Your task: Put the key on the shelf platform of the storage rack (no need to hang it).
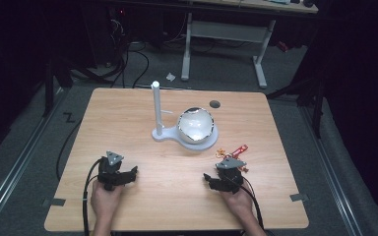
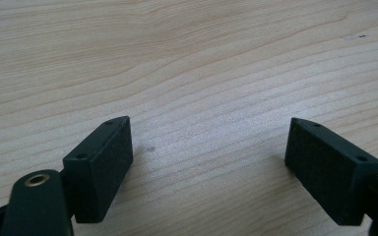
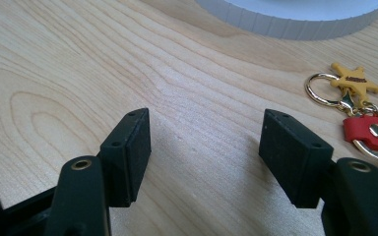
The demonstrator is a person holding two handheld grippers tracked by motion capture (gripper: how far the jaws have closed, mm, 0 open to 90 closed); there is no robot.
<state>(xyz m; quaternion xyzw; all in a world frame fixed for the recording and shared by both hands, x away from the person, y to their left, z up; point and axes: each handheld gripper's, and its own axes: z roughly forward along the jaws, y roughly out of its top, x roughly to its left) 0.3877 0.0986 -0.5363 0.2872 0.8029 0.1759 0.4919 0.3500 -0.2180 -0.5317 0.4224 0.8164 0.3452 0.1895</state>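
The right gripper is resting near the table's front edge, jaws spread wide over bare wood. The keychain, with yellow star and red tag, is lying just beside its right jaw, towards the right edge. The left gripper is sitting spread and empty near the front-left. The white stand is standing mid-table.

Pale wood-grain surface, white stand with white post, silvery white-streaked ball, yellow star charm, red tag, gold ring, black grippers.
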